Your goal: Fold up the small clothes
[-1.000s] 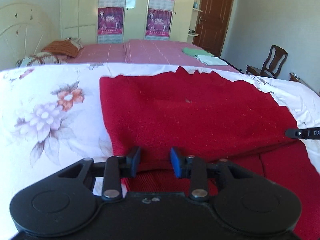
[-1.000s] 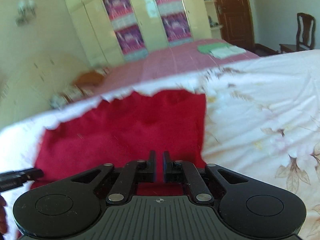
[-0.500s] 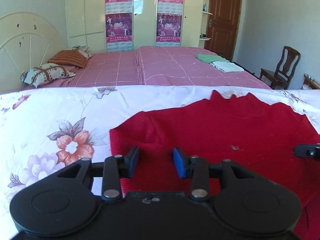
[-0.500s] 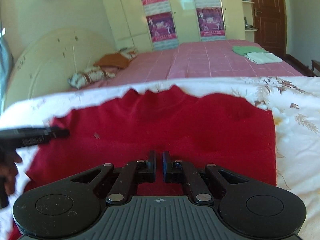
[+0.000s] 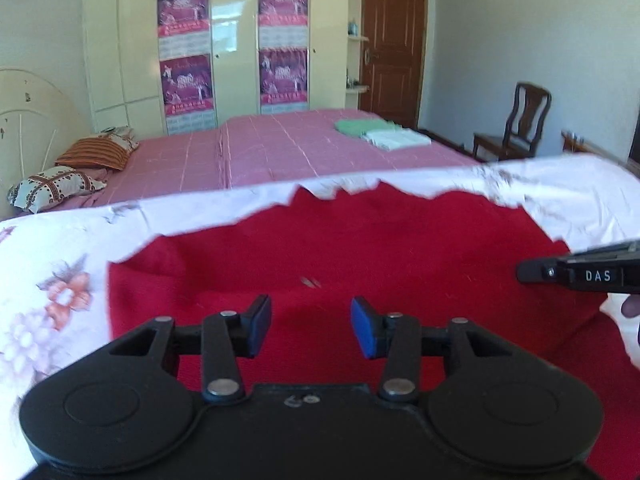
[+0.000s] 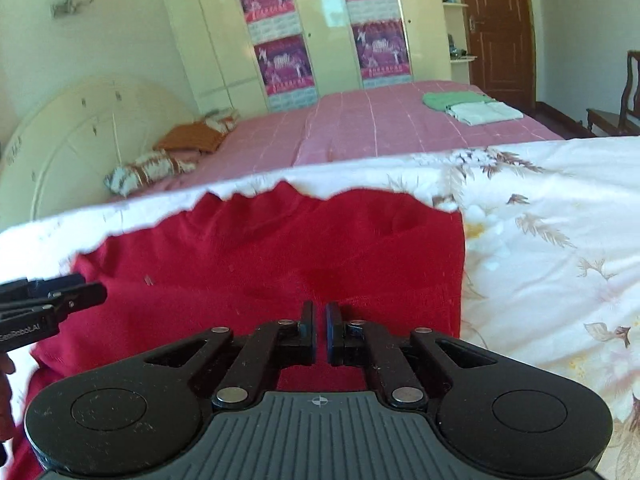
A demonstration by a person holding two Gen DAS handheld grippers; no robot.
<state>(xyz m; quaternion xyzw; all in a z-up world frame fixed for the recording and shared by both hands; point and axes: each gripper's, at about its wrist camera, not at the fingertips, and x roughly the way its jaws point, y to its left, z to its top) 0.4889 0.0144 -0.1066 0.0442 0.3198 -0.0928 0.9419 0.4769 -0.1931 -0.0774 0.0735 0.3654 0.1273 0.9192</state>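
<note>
Left wrist view: the left gripper (image 5: pixel 311 326) hangs just above the near part of the red garment (image 5: pixel 360 256), its blue pads apart and nothing between them, so it is released. The garment lies spread on the floral sheet (image 5: pixel 52 256), its left edge running straight from near to far and its far edge showing as a ragged line against the white. The right gripper (image 5: pixel 524 273) pokes in from the right, low over the cloth.

Right wrist view: the right gripper (image 6: pixel 320 330) has its pads nearly together with only a thin slit left; red cloth shows behind that slit, but I cannot tell whether any is pinched, so I read it as clenched and empty. The garment (image 6: pixel 280 248) fills the middle, its right edge lying straight on the floral sheet (image 6: pixel 540 240). The left gripper (image 6: pixel 86 294) enters from the left, over the garment's left side.

The step in hand seems to be a fold across the near edge. To do it well, each gripper should bite the near hem at matching spots, one near each side edge, and lift together so the cloth stays taut and the edges line up.
</note>
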